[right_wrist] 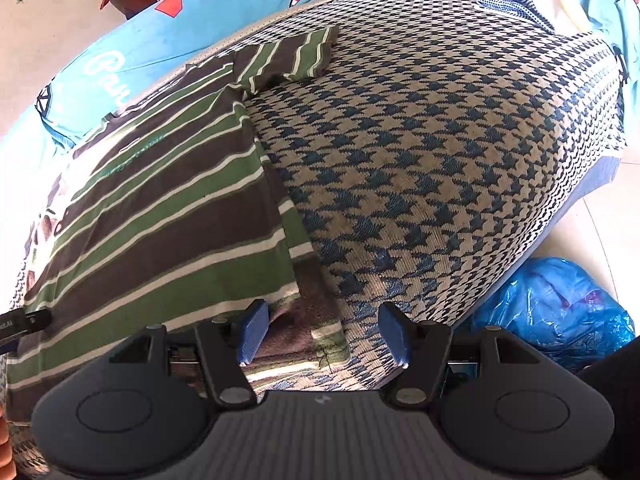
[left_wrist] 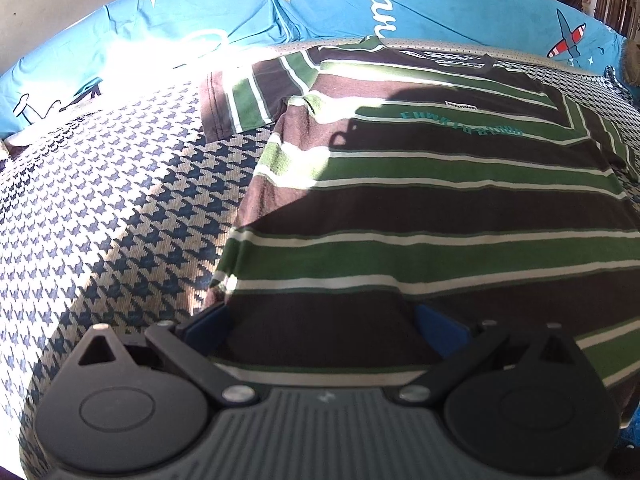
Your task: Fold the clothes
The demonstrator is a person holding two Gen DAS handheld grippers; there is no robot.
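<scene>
Hiding both blue pads (left tool (left_wrist: pixel 320 316) seemingly apart), striped shirt (left_wrist: pixel 420 216); right tool (right_wrist: pixel 322 334) apart.

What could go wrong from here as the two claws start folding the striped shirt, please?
The left claw spans a wide stretch of the striped shirt hem, so closing may bunch cloth instead of a clean edge. The right claw straddles the hem corner partly over the houndstooth cover and might pinch it too.
</scene>
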